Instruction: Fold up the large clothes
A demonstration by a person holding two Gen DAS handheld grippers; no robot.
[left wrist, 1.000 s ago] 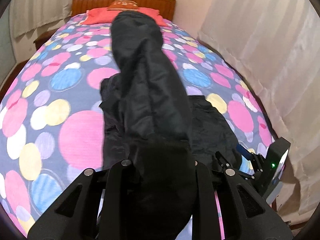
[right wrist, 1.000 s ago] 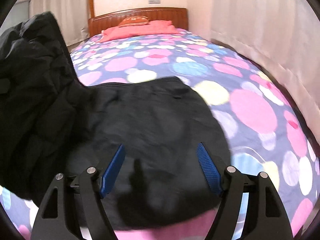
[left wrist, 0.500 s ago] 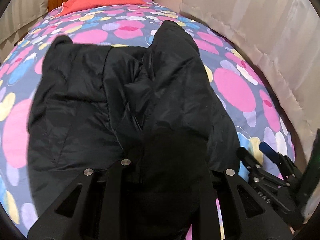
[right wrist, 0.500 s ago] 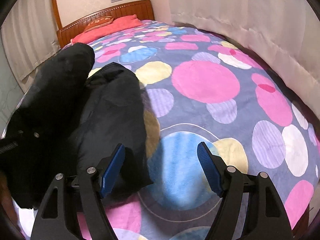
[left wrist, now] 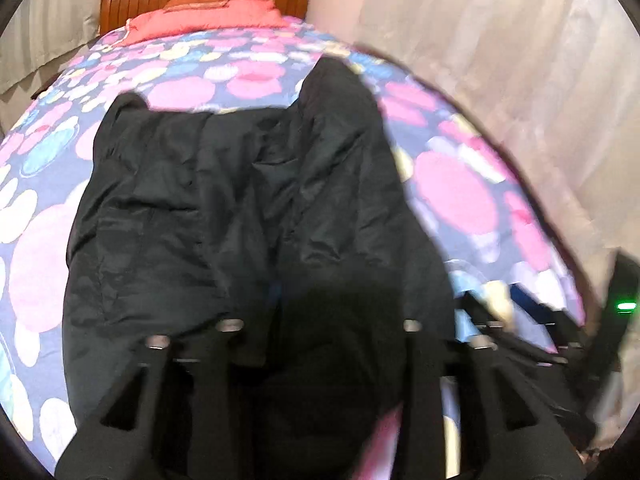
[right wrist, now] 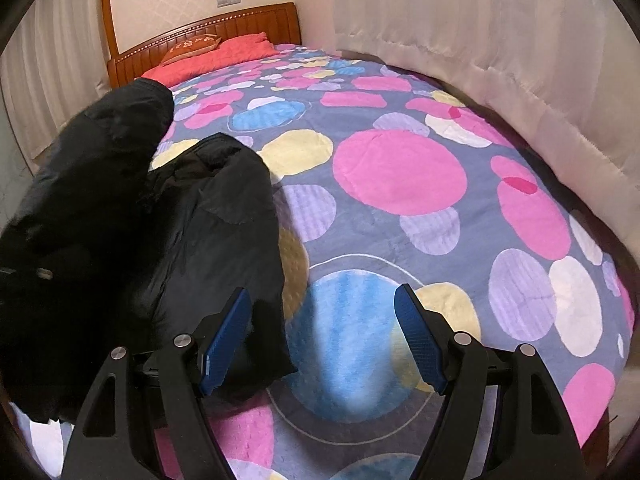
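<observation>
My left claw (left wrist: pixel 320 344) pinches the jacket's (left wrist: pixel 224 216) sleeve, my right claw (right wrist: pixel 322 336) gapes empty; releasing carelessly could let the fold slump crooked.

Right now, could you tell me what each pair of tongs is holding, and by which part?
The left tongs grip the black jacket by a bunched sleeve-like fold; the exact part is unclear. The right tongs are open, holding nothing.
</observation>
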